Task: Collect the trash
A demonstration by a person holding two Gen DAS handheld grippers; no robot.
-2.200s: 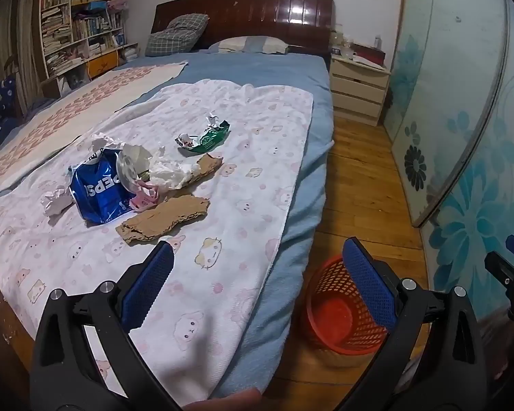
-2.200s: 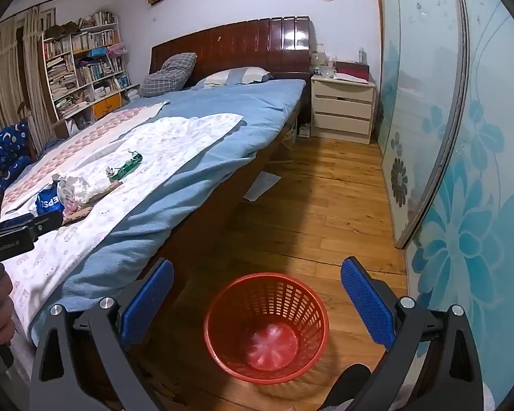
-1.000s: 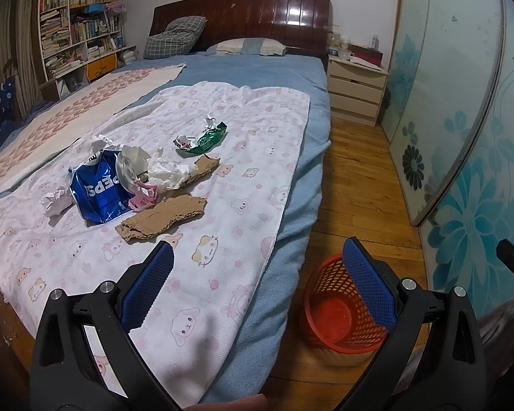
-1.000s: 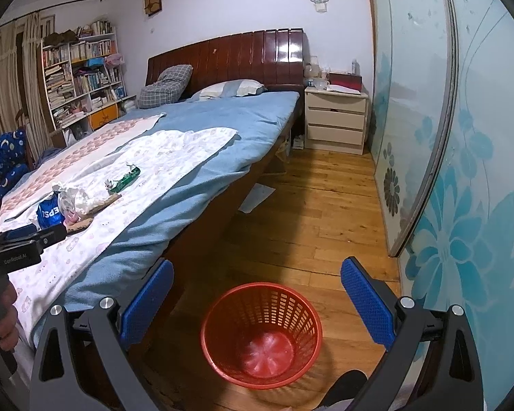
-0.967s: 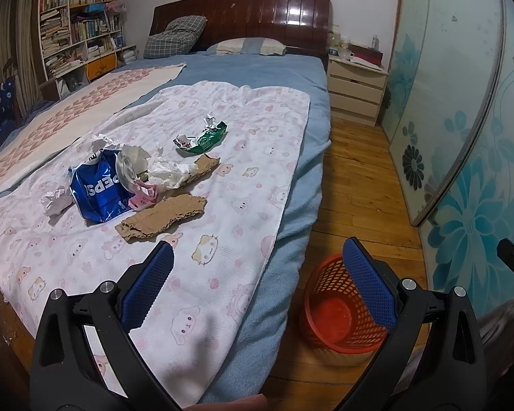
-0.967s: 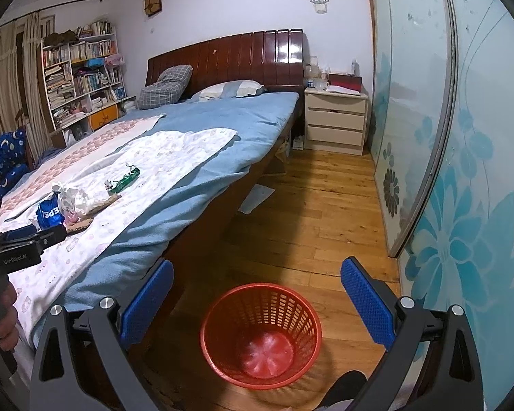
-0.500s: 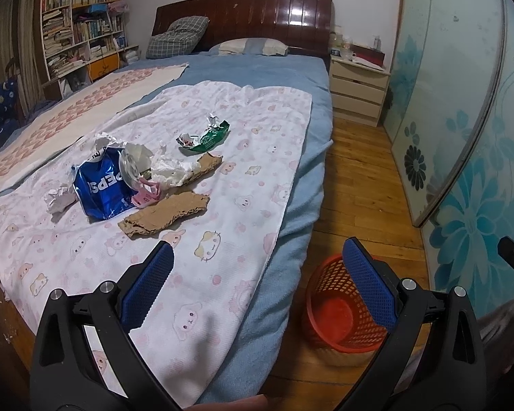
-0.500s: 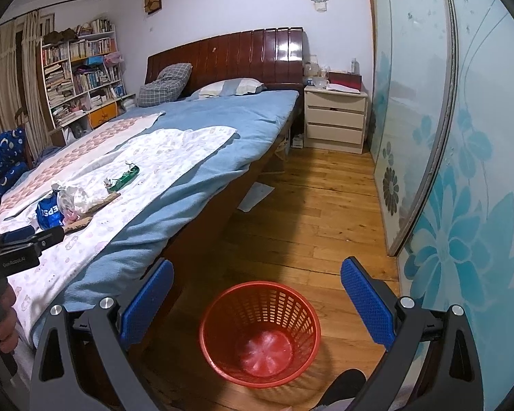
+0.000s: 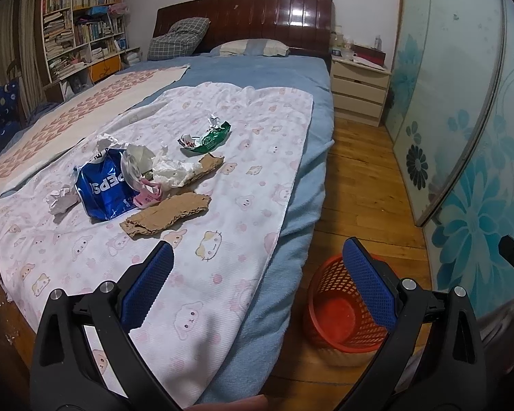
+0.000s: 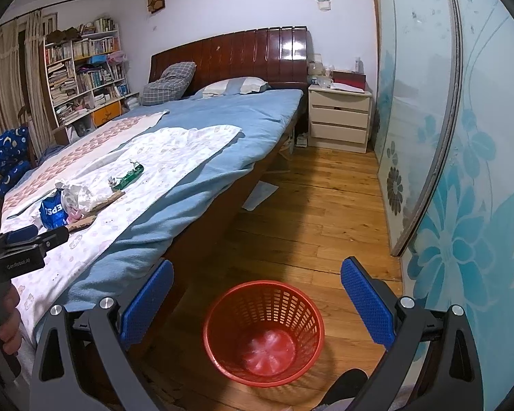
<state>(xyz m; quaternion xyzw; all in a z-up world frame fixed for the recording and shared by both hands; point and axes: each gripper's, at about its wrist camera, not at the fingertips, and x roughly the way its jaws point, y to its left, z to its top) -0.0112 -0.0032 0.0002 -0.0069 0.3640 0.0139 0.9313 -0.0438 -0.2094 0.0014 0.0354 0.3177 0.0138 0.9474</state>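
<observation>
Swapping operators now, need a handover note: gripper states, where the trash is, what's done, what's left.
Left hand-held gripper: open, holding nothing, over the near end of the bed.
Right hand-held gripper: open, holding nothing, above the red basket on the floor beside the bed.
Trash, all on the white sheet: blue chip bag, two cardboard pieces, crumpled paper, white wrappers, pink scrap, green wrapper.
Done: nothing; the basket looks empty.
Left: pick up every piece and drop it in the basket.
</observation>
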